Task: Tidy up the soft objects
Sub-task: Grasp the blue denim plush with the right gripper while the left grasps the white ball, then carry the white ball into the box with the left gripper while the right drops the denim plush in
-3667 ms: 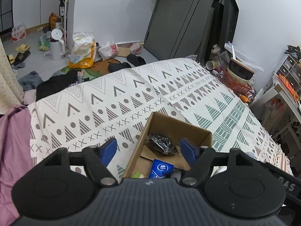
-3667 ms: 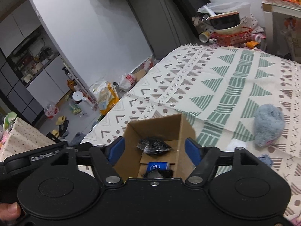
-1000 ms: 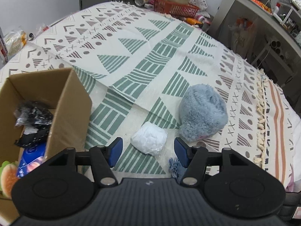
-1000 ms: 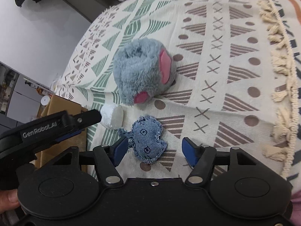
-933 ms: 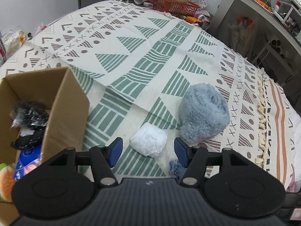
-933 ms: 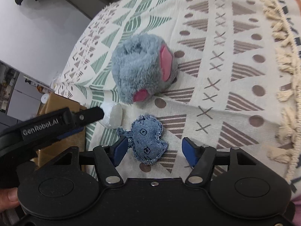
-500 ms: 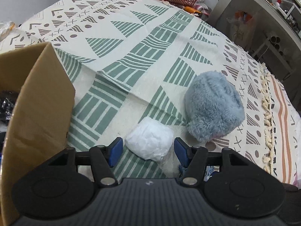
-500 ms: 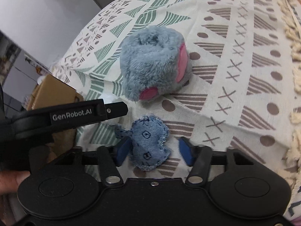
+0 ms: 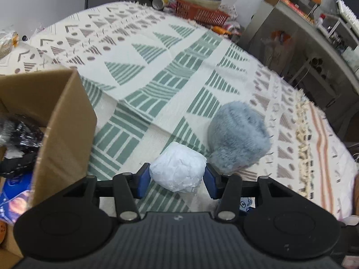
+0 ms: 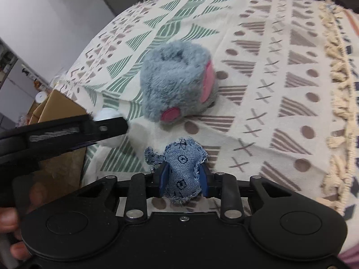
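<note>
With items already in the cardboard box (image 9: pixel 65 121) at frame left, my left gripper (image 9: pixel 177 177) pinches the white wad (image 9: pixel 178 170), my right gripper (image 10: pixel 182 177) pinches the denim toy (image 10: pixel 181 165), and the grey plush (image 10: pixel 177 80) waits mid-frame.

Patterned bedspread (image 9: pixel 157 71) fills centre; white wall (image 9: pixel 40 4) at 11 o'clock; cluttered shelf (image 9: pixel 314 29) at 2 o'clock.

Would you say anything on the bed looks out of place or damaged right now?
Nothing looks damaged or spilled. The grey plush toy lies tipped on the patterned blanket. The left gripper brackets the white wad, and the right gripper pinches the frayed denim toy.
</note>
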`<action>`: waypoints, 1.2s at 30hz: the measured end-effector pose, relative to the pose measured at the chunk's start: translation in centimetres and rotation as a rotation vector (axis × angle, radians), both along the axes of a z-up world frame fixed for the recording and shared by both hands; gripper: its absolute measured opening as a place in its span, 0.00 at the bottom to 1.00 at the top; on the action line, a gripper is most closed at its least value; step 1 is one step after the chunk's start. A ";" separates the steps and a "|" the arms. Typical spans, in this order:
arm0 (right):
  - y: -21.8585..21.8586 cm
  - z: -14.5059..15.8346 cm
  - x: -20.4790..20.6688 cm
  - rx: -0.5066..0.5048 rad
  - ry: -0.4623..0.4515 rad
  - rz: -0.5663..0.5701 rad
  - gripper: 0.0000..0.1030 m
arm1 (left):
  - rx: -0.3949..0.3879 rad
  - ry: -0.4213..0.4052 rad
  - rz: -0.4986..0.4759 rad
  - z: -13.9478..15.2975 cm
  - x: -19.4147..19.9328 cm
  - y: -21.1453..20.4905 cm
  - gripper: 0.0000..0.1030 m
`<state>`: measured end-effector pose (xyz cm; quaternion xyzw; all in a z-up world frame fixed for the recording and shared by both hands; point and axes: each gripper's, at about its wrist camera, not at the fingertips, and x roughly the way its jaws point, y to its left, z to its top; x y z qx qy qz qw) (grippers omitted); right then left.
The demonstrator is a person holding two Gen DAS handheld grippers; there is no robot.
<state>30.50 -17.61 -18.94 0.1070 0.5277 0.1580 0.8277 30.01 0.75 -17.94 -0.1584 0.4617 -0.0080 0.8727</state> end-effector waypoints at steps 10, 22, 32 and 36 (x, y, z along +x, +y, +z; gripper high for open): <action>-1.1 3.0 -1.6 0.000 -0.077 -0.075 0.28 | 0.027 -0.111 0.015 5.6 -3.0 1.1 0.48; 0.4 8.4 -4.8 0.019 -0.193 -0.121 0.28 | -0.003 -0.188 0.065 9.3 -7.4 4.0 0.48; 4.0 12.0 -7.2 0.005 -0.256 -0.074 0.28 | -0.021 -0.210 0.131 11.3 -10.9 7.4 0.48; 5.4 12.7 -7.7 0.014 -0.273 -0.069 0.28 | -0.016 -0.217 0.146 11.8 -11.9 8.8 0.48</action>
